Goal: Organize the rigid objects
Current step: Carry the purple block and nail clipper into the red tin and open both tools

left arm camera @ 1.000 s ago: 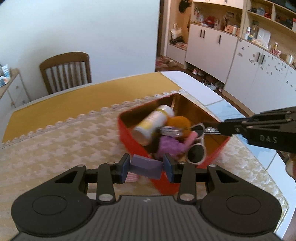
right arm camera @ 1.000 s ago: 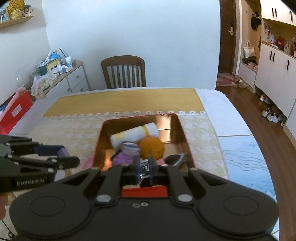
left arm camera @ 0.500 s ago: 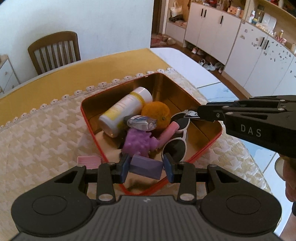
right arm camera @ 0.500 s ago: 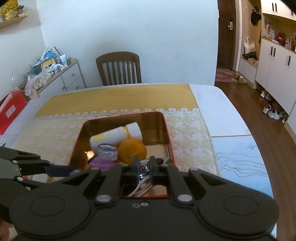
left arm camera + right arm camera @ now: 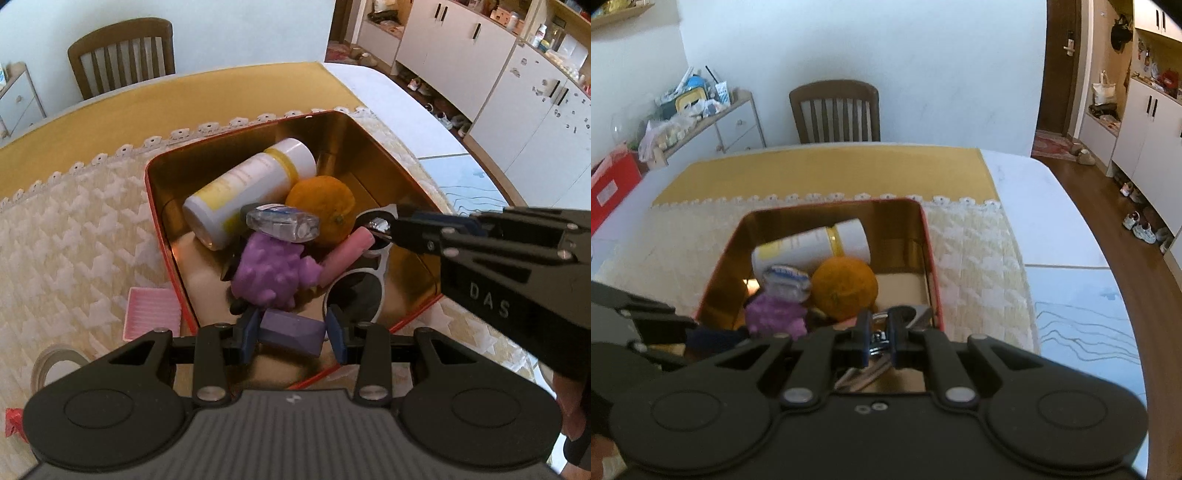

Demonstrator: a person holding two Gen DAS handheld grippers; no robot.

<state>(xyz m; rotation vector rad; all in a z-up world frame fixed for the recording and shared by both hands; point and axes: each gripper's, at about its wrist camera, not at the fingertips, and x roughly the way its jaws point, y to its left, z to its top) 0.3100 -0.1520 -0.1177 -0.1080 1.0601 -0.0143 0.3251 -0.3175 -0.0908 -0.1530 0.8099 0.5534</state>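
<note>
While the purple block, seemingly light and stiff, is pinched across its ends by the left tongs over the red tin, metal clippers are gripped by the right tongs.

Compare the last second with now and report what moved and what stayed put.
Both claws advanced over the red tin: the left claw carried its purple block in past the near rim, the right claw brought its metal clip above the sunglasses. Neither let go. Bottle, orange and purple toy stayed.
</note>
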